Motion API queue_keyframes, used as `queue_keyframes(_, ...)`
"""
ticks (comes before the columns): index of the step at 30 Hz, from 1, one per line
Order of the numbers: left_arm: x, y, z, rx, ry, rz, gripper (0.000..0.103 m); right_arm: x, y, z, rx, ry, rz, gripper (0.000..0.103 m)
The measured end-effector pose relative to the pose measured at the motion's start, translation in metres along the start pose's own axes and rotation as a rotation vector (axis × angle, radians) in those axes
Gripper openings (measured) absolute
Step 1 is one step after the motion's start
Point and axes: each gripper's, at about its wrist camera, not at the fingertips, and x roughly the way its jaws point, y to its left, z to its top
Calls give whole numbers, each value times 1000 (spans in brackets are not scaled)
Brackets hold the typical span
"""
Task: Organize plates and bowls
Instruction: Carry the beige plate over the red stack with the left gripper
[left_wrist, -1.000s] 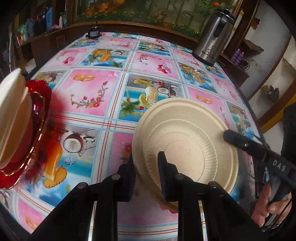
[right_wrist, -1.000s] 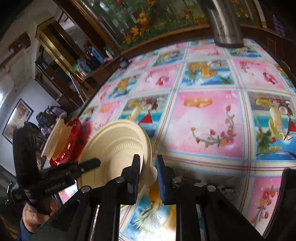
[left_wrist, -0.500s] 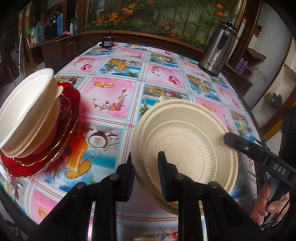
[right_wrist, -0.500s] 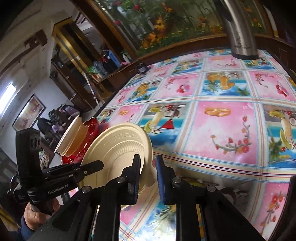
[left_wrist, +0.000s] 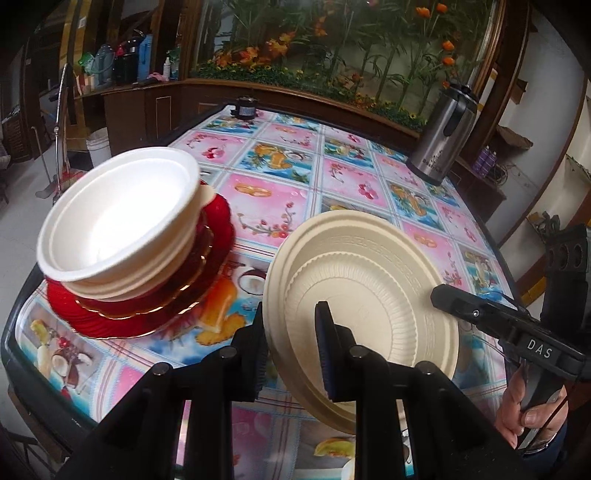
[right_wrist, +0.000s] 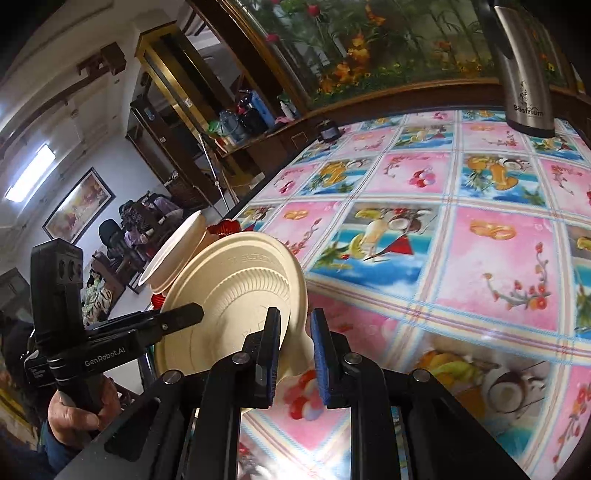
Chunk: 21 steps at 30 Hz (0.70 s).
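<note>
With white bowls (left_wrist: 118, 221) already nested on the red plates (left_wrist: 155, 314), both the left gripper (left_wrist: 291, 354) and the right gripper (right_wrist: 293, 350), clamped on the beige plates' (left_wrist: 365, 295) rim, hold the last stack unplaced above the worktop (left_wrist: 332, 184).

Cream plate (left_wrist: 369, 295) tilted above table, white bowls (left_wrist: 122, 218) stacked — red plates (left_wrist: 147, 314) beneath

Bowls (left_wrist: 118, 218) on plates (left_wrist: 147, 314), left of held plate (left_wrist: 369, 291).
</note>
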Motion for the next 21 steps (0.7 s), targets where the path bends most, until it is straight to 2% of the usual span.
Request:
queue_keyframes(8, -21, 18, 3, -38, -45, -10, 22, -4, 40, 14, -80, -22, 2, 19)
queue_keyframes(11, -28, 20, 6, -40, -64, -12, 27, -4, 51, 19, -101, -25, 4, 19)
queue_keyframes(21, -48, 38, 15, -76, -116, -15, 27, 5, 72, 34, -128, -15, 17, 19)
